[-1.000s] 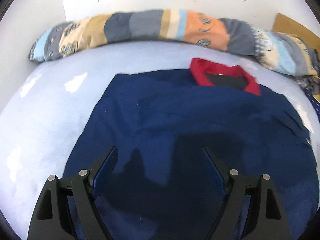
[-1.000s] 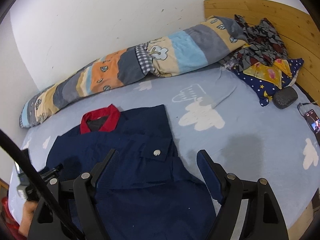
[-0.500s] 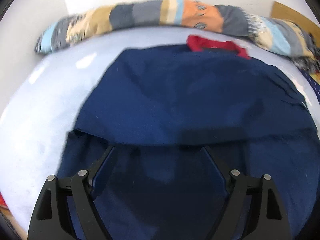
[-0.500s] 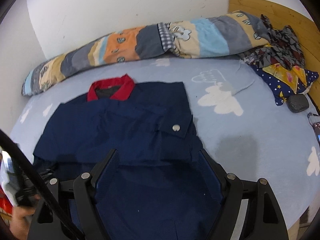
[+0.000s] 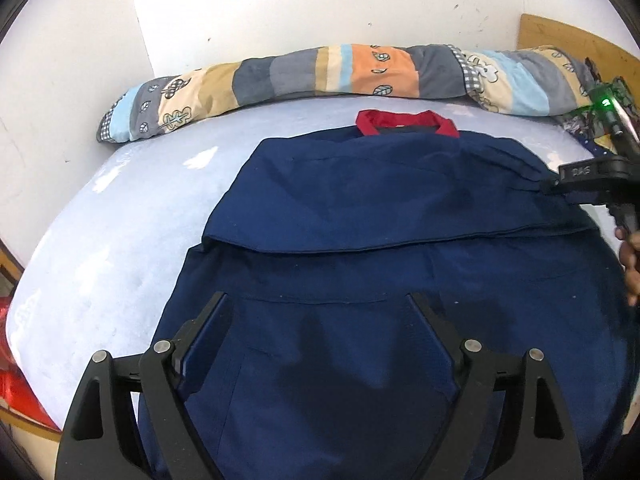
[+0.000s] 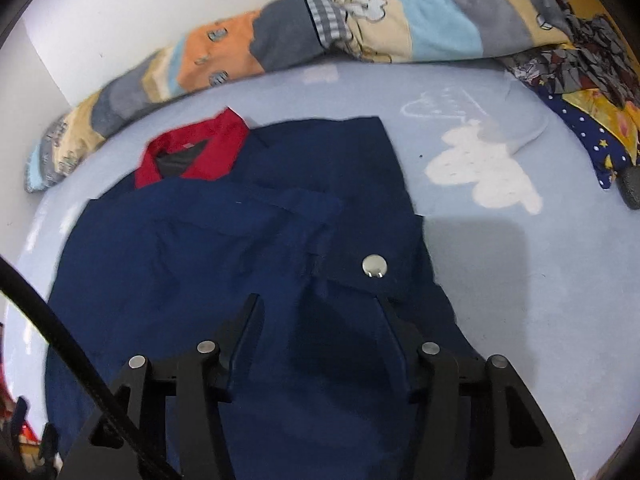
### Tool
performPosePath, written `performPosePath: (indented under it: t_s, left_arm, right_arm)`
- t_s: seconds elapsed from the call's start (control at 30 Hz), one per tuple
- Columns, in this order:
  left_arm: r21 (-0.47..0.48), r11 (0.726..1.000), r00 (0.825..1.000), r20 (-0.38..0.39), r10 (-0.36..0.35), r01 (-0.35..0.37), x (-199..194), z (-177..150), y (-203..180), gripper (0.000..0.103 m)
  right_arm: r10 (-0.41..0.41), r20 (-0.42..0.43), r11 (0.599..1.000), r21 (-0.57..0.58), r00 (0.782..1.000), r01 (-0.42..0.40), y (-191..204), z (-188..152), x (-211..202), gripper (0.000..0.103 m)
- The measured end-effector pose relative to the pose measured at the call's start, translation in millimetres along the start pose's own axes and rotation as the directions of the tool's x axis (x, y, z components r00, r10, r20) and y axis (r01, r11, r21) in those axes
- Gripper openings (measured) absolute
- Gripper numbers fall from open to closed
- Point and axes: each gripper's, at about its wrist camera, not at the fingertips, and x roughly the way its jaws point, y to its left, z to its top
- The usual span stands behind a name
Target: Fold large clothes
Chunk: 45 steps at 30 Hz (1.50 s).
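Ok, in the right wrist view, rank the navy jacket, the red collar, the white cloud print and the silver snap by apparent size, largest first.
1. Navy jacket, by far the largest, though nearest the camera.
2. White cloud print.
3. Red collar; close to the cloud, so that order is unsure.
4. Silver snap, smallest.

navy jacket [image 5: 380, 208] hem now folded up toward red collar [image 5: 404, 122], right claw [image 6: 318, 308] narrowed

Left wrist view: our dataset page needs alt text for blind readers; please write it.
A navy jacket with a red collar lies on a pale blue bed, its lower part folded up. The open left claw hovers over it; the right claw meets its right edge. A patchwork quilt roll lines the wall.
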Motion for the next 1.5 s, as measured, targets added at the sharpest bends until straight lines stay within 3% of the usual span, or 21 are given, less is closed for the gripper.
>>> performPosePath:
  t_s: [0.1, 0.2, 0.3, 0.43, 0.6, 0.97, 1.17, 1.27, 1.37, 1.5]
  left_arm:
    - [-0.027, 0.999, 0.999, -0.023, -0.039, 0.039, 4, 3, 3, 0.086]
    - [-0.02, 0.999, 0.999, -0.005, -0.043, 0.042, 0, 7, 3, 0.086]
    - [-0.029, 0.999, 0.999, 0.027, -0.031, 0.032, -9, 10, 8, 0.086]
    - [-0.049, 0.998, 0.998, 0.054, -0.036, 0.039, -19, 10, 14, 0.086]
    - [-0.036, 0.999, 0.997, 0.069, -0.025, 0.028, -25, 3, 18, 0.086]
    - [0.01, 1.0, 0.992, 0.127, -0.027, 0.025, -48, -11, 20, 0.086]
    - [0.037, 0.999, 0.985, 0.169, -0.015, 0.009, -61, -23, 14, 0.086]
    - [0.052, 0.999, 0.986, 0.167, -0.004, -0.004, -62, -32, 10, 0.086]
    - [0.048, 0.999, 0.991, 0.137, -0.006, 0.0, -56, -45, 7, 0.086]
    - [0.045, 0.999, 0.999, 0.051, 0.009, -0.011, -37, -67, 4, 0.086]
  right_arm:
    - [-0.049, -0.051, 0.998, -0.03, 0.998, 0.047, 4, -2, 30, 0.061]
    - [-0.069, -0.047, 0.997, -0.05, 0.997, 0.067, 10, -2, 33, 0.065]
    - [-0.001, 0.006, 0.999, -0.04, 1.0, 0.002, 12, 4, 5, 0.065]
    - [0.016, 0.074, 0.997, -0.074, 0.997, -0.01, 15, -4, -40, 0.066]
    - [0.074, 0.099, 0.991, -0.118, 0.992, -0.062, 20, -51, -77, 0.066]
    - [0.003, 0.119, 0.987, -0.159, 0.993, 0.016, 36, -172, -97, 0.07]
    - [0.002, 0.07, 0.989, -0.147, 0.998, 0.008, 37, -203, -84, 0.07]
    - [-0.035, 0.055, 0.981, -0.187, 0.998, 0.045, 43, -212, -71, 0.071]
    - [-0.05, 0.071, 0.975, -0.211, 0.996, 0.064, 46, -216, -69, 0.075]
    - [-0.017, 0.063, 0.98, -0.199, 0.998, 0.03, 41, -216, -73, 0.076]
